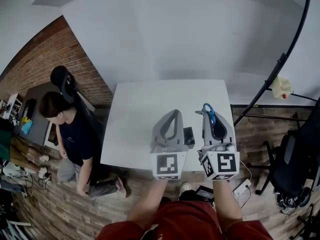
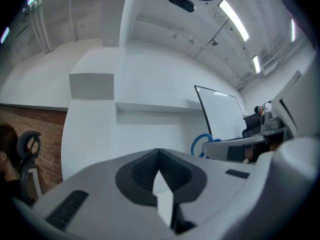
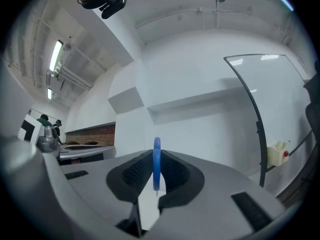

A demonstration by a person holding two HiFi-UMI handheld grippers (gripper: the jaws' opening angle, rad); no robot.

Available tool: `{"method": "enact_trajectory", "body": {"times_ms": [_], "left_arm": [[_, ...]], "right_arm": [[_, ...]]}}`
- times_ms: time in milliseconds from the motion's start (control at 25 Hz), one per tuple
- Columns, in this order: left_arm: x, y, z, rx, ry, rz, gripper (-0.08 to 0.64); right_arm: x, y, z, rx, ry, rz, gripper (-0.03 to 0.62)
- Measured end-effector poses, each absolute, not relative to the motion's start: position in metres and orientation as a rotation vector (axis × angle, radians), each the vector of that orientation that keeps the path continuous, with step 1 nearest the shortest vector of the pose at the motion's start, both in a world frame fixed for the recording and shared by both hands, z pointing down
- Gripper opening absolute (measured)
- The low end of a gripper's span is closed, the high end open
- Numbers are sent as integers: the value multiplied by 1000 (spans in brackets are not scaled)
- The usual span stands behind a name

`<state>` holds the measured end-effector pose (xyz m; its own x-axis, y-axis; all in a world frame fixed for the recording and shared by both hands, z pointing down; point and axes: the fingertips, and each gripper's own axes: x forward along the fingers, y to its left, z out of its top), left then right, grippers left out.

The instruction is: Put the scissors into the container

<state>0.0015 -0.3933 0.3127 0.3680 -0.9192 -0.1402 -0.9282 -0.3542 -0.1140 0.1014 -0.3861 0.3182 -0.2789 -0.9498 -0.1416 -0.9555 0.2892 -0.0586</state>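
Blue-handled scissors [image 1: 208,111] stand upright in my right gripper [image 1: 210,116], which is shut on them; their blue handle loop [image 3: 156,164] is pinched edge-on between the dark pads. My left gripper [image 1: 174,112] hangs just to its left, shut with nothing in it, its tips meeting [image 2: 159,153]. In the left gripper view the scissors' handle [image 2: 199,145] pokes out past the right gripper [image 2: 250,149]. Both grippers hover over the front part of the white table [image 1: 145,109]. A small dark box [image 1: 189,135] lies on the table between them, partly hidden.
A person in a dark top [image 1: 72,131] crouches on the floor left of the table, beside a black chair [image 1: 64,81]. A black office chair [image 1: 295,159], a curved black pole [image 1: 280,64] and a pale jug [image 1: 282,87] stand at the right. A power strip [image 1: 242,186] lies near my feet.
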Motion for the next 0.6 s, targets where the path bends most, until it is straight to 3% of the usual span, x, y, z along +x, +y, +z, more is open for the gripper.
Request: {"method": "enact_trajectory", "body": {"times_ms": [600], "left_arm": [[-2,-432,317,-2454,1662,63,11]], "right_arm": [[97,-421,320,-1791,2419,62,52]]}}
